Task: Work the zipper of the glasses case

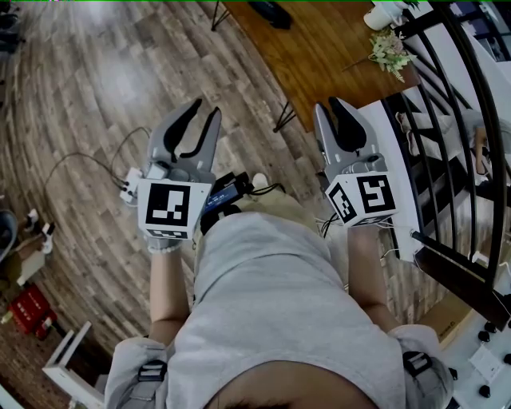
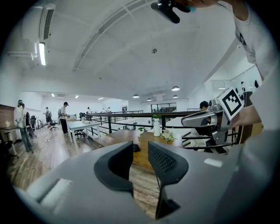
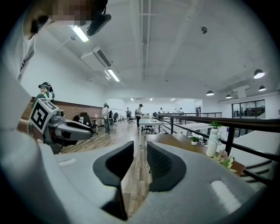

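Open-plan office, plank floor (image 1: 80,96). At 11 o'clock the left claw (image 1: 204,112) is spread, nothing between its pads. At 1 o'clock the right claw (image 1: 330,108) is likewise spread and empty. Beyond, from 12 to 1 o'clock, a brown tabletop (image 1: 319,56) carries a white vase (image 1: 382,16) holding greenery, a flower bunch (image 1: 391,49) and a dark object (image 1: 270,13). Cannot tell whether that object is the glasses case.

Left tool (image 1: 205,110) and right tool (image 1: 329,105) are matt grey plastic; floor (image 1: 80,96), wood planks.
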Demonstrator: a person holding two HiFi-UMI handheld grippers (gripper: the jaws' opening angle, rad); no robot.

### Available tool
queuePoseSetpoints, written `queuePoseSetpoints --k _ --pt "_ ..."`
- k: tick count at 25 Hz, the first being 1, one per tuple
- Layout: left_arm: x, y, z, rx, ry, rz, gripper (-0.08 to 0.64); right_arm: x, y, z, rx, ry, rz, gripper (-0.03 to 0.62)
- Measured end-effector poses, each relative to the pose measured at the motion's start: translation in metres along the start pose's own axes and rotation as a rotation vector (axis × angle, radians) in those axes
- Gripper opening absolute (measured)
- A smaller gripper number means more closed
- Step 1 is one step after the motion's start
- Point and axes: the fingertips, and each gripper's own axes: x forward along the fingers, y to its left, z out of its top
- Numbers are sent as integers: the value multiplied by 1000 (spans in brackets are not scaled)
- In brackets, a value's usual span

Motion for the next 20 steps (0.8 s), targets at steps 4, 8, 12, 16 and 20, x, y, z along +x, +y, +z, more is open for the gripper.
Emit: queuePoseSetpoints --k 4,8,12,16,20 --pt "0 9 1 10 -12 -6 106 5 3 4 0 -16 -16 91" --pt "-2 18 2 26 -19 -17 104 10 7 5 -3 -24 -32 92" --pt "-2 26 -1 37 -13 -16 104 15 8 1 0 -17 -39 91" --pt "0 34 -6 33 -6 -3 104 25 6 1 -3 -10 -32 91" --pt "9 43 -6 32 -3 10 101 40 -1 5 -11 -14 -22 91"
